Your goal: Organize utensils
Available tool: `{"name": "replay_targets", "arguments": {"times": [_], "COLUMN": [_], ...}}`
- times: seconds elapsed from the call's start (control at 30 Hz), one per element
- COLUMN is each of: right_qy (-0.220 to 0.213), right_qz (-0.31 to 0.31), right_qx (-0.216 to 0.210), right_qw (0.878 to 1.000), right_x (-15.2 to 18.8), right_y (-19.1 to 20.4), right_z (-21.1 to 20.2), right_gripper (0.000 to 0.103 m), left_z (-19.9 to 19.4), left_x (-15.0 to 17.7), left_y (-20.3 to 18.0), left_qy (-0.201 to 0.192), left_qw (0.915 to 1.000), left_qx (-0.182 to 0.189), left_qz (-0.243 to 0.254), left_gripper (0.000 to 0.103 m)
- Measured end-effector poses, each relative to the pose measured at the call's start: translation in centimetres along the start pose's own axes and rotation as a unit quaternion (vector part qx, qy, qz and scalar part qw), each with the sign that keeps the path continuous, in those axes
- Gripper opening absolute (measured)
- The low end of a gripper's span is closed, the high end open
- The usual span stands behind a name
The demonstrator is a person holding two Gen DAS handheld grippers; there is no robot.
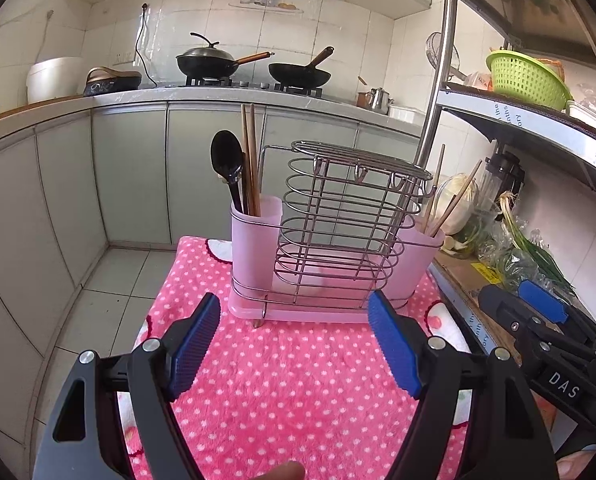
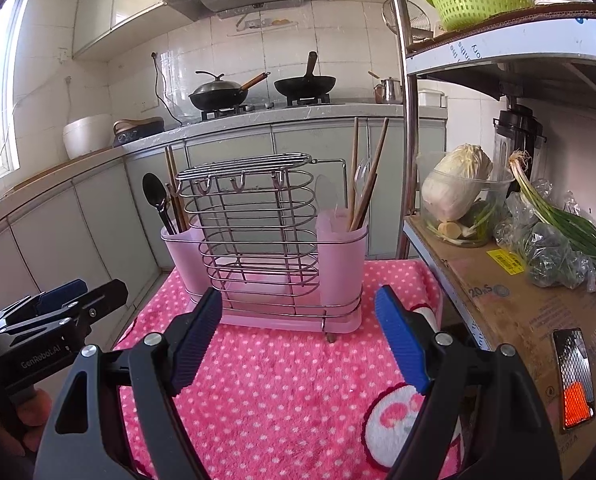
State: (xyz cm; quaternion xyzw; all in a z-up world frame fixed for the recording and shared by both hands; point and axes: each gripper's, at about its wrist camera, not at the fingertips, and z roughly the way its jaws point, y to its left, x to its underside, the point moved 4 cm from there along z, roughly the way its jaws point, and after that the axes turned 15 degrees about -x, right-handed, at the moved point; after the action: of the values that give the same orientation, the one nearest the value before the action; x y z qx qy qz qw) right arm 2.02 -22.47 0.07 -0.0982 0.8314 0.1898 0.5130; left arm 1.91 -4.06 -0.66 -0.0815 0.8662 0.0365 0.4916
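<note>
Holder stands beyond both empty, spread grippers.

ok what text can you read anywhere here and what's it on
"DAS": right gripper, on its body.
"GenRobot.AI": left gripper, on its body.
"20": cardboard box, partly legible print.
Yellow sticker: too small to read.
Shelf edge print: upside down, fragments only, unreadable.

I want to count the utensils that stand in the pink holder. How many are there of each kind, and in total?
Black spoon: 1
Clear spoon: 1
Chopsticks: 4 that show, 2 beside the black spoon and 2 beside the clear spoon
Total: 6
</note>
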Motion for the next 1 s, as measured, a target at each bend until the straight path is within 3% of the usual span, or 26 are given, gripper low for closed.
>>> {"name": "replay_targets", "arguments": {"times": [1.0], "right_qy": [0.002], "right_qz": [-0.002], "right_qx": [-0.004], "right_qw": [1.0], "right_x": [-0.08], "right_y": [0.13], "right_z": [0.22], "right_gripper": [0.079], "left_z": [-0.47], "left_x": [-0.27], "left_y": [-0.1], "left_qy": [-0.006], "left_qw": [1.0], "left_qx": [0.0], "left_qz": [0.003], "left_gripper": [0.075]}}
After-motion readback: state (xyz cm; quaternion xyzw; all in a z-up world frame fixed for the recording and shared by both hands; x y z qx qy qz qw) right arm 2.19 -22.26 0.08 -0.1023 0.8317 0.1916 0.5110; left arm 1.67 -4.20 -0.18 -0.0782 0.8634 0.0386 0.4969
